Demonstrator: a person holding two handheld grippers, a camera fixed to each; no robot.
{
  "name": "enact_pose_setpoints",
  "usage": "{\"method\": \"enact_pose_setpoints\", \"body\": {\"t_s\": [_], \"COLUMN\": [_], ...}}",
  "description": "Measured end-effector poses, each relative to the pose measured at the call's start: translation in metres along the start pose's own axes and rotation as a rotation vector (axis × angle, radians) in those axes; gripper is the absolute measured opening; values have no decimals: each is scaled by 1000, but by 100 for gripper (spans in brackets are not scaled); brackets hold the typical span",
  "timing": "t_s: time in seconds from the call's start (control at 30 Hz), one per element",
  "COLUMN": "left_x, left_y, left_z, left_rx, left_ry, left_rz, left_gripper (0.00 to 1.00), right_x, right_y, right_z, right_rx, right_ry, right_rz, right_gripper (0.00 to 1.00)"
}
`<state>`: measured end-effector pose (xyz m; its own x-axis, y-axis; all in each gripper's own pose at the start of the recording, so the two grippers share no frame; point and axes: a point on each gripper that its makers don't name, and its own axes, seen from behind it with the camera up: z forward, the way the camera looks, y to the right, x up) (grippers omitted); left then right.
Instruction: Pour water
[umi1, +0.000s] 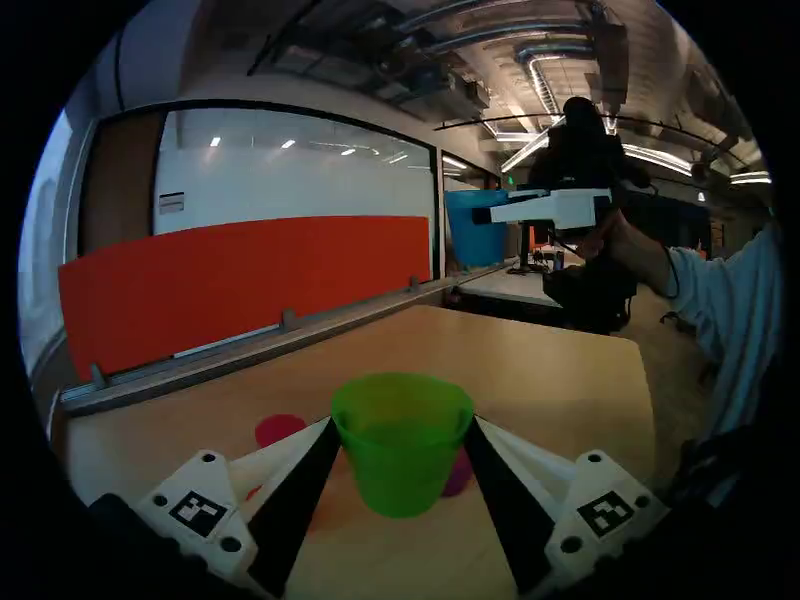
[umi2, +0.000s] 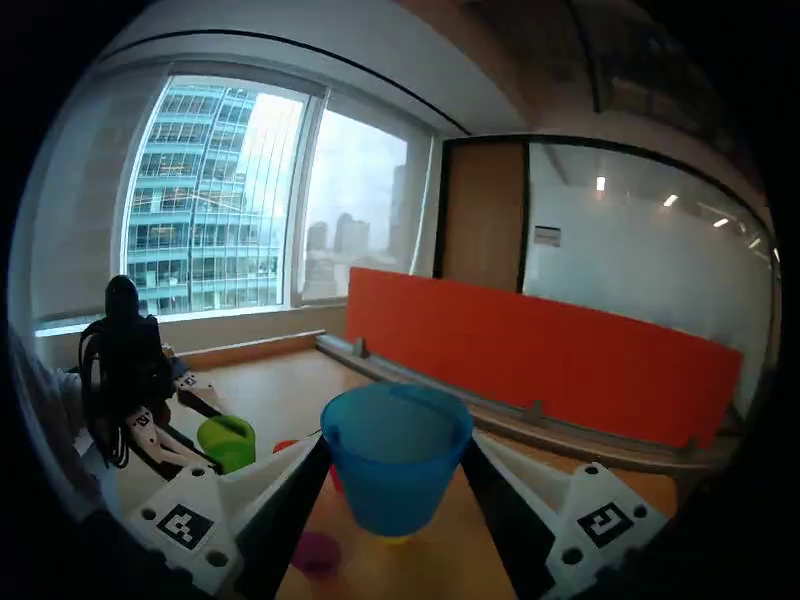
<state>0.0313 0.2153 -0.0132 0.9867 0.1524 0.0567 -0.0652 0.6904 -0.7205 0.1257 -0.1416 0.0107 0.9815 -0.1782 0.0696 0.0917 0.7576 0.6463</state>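
**Q:** Left gripper (umi1: 402, 422): state of the jaws?

**A:** Closed on the green cup (umi1: 402, 455), one finger on each side of its wall, just under the rim. The cup is upright with its mouth up, so it can take or hold water without loss. Whether its base touches the counter (umi1: 560, 370) cannot be told.

**Q:** Right gripper (umi2: 396, 440)?

**A:** Jaws likewise clamped on the blue cup (umi2: 397, 475), gripped on opposite sides and upright. No water shows in either cup, so the contents cannot be told.

**Q:** Surroundings?

**A:** On the counter just behind the green cup are a pink cup (umi1: 278, 428) on one side and a purple cup (umi1: 461, 478) on the other, both partly hidden. An orange partition (umi1: 250, 280) runs along one long edge of the counter.

**Q:** Pose of the hands?

**A:** In the left gripper view the right gripper is seen side-on, raised well above the counter toward its far edge. Its fingers are level and the blue cup sits at their tip. A hand (umi1: 622, 245) grips the handle from behind, and a pale sleeve (umi1: 735, 300) leads back to the person. In the right gripper view the left gripper sits low, close to the counter surface, with the green cup.

**Q:** Why the difference in height?

**A:** As a judgement, the raised blue cup is the pourer and the low green cup the receiver. The two are well apart, so the blue cup must come over the green rim before tilting. Pouring is not yet begun.
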Motion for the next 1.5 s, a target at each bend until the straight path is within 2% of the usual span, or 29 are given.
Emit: {"method": "enact_pose_setpoints", "body": {"t_s": [0.67, 1.1, 1.5], "left_x": [-42, -74, -102], "left_y": [-2, -4, -5], "left_z": [5, 12, 19], "left_rx": [-23, -21, -37], "left_ry": [-121, -223, -335], "left_rz": [10, 18, 33], "left_gripper": [85, 85, 85], "right_x": [-85, -133, -174], "right_y": [4, 1, -3], "right_z": [3, 3, 4], "right_rx": [37, 61, 75], "right_ry": [-183, -292, -369], "right_rz": [31, 61, 54], "right_gripper": [91, 91, 91]}}
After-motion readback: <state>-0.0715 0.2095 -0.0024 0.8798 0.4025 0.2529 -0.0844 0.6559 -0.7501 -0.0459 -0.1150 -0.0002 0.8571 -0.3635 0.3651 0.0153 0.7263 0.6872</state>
